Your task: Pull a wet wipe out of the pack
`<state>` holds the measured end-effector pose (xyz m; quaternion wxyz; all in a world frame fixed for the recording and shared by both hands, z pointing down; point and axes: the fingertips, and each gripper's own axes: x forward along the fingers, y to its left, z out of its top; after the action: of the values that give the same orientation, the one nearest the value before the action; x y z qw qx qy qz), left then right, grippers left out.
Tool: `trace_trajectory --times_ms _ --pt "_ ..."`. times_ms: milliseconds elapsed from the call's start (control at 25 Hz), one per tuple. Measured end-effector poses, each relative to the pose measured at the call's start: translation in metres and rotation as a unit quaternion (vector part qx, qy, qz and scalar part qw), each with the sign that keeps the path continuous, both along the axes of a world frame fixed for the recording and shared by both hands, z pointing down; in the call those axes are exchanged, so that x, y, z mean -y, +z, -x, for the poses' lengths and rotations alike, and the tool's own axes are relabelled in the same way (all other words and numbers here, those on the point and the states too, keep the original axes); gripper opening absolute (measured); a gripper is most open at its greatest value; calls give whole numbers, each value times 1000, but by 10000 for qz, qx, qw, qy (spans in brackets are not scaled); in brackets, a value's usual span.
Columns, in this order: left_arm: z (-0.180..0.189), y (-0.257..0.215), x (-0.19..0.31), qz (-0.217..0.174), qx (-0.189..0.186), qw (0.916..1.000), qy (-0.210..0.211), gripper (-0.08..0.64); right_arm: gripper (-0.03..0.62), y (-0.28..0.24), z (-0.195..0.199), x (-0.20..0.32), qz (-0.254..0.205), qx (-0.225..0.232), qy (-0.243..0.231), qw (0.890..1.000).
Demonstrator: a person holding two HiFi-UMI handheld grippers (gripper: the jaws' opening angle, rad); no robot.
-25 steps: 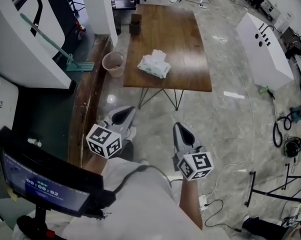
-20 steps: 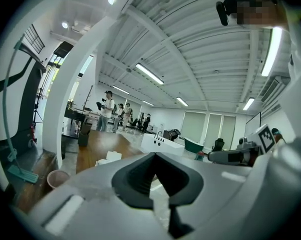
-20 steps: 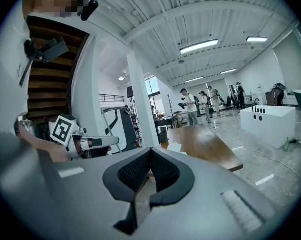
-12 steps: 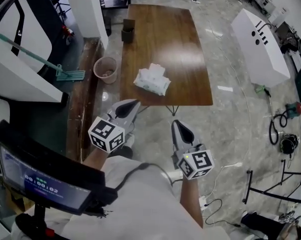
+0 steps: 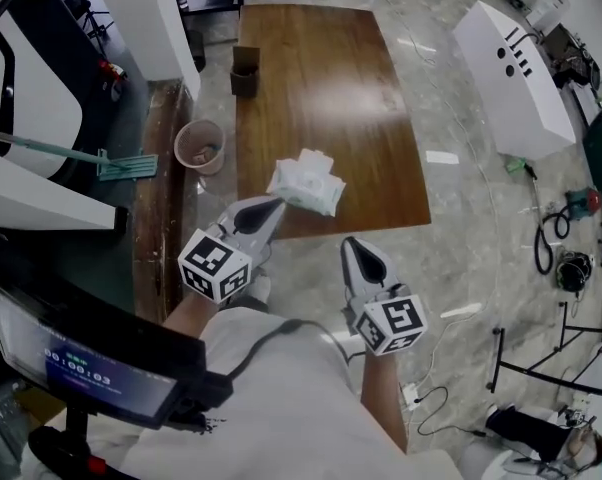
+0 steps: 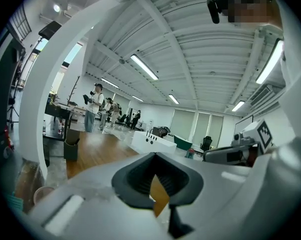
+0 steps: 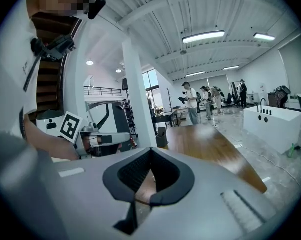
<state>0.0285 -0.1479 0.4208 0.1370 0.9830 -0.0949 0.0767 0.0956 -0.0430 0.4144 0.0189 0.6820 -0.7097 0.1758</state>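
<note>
Pack: we see one pack of wet wipes (image 5: pixel 306 184) lying flat on the table (image 5: pixel 331 78), close to the near edge and toward its left corner.
Long axis: it runs roughly across the table's width, tilted a little, with the right end nearer to us.
Wipe: one crumpled white wipe (image 5: pixel 315 159) sticks up from the pack's top, on the far side.
Left gripper (image 5: pixel 266 208): we hold its jaws together with nothing between them. Its tip points at the pack from the near left, close to it but apart.
Right gripper (image 5: pixel 356 250): its jaws are also together and empty. It hangs over the floor on our side of the table edge, farther from the pack than the left one.
Counts: we count one pack, one table, two grippers, one small dark box (image 5: pixel 245 70), one pink bucket (image 5: pixel 199 146), one mop (image 5: pixel 126 165) and one white cabinet (image 5: pixel 511 58).
Edges: the box stands at the table's left edge, well beyond the pack. The bucket sits on the floor just left of the table.
Open room: bare wood stretches right of the pack and beyond it. The floor on the right lies open up to the cabinet, with cables (image 5: pixel 556 258) near the picture's right edge.
</note>
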Motion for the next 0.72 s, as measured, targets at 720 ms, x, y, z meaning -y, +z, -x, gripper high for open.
trace_trajectory --times_ms 720 --pt "-25 32 56 326 47 9988 368 3 9 11 -10 50 237 -140 257 9993"
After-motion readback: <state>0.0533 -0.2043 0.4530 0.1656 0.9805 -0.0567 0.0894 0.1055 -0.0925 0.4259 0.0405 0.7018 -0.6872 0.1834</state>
